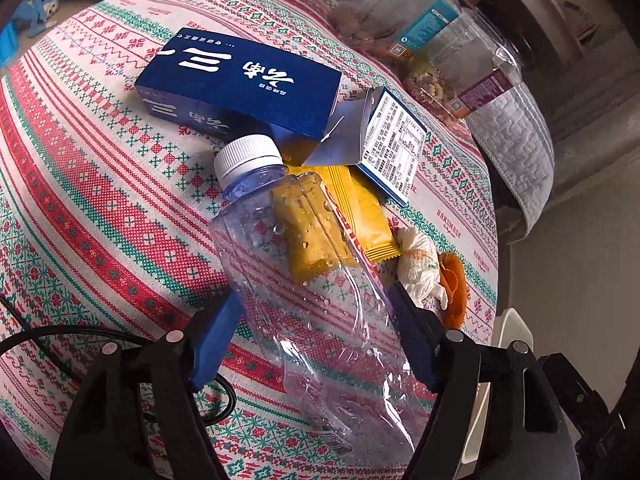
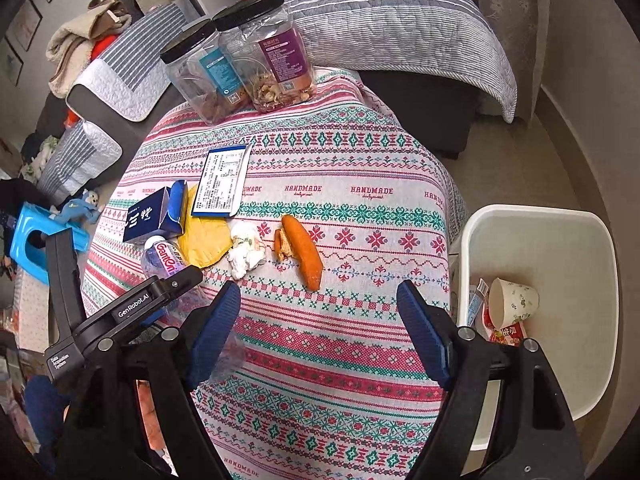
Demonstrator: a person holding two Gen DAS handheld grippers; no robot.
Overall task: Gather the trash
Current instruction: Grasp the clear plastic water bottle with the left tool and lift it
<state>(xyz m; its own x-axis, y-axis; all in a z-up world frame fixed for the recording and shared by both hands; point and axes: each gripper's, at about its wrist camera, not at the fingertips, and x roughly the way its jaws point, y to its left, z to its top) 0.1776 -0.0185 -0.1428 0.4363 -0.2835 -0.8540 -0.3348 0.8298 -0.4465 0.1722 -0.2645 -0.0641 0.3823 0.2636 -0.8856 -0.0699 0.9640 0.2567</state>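
My left gripper point(image 1: 316, 300) is shut on an empty clear plastic bottle point(image 1: 304, 272) with a white cap, its blue fingers pressing both sides. The bottle also shows in the right wrist view point(image 2: 164, 258). Behind it lie a yellow wrapper point(image 1: 360, 208), a blue box point(image 1: 240, 80), a crumpled tissue point(image 1: 420, 264) and orange peel point(image 1: 454, 292). My right gripper point(image 2: 318, 300) is open and empty above the patterned tablecloth point(image 2: 340, 340), just in front of the orange peel point(image 2: 304, 252) and the tissue point(image 2: 246, 252). A white bin point(image 2: 560, 264) stands at the right.
Two clear jars with black lids point(image 2: 240, 56) stand at the table's far edge. A leaflet-covered blue carton point(image 2: 222, 182) lies mid-table. The bin holds a paper cup point(image 2: 514, 300) and wrappers. A grey sofa point(image 2: 380, 20) is behind the table.
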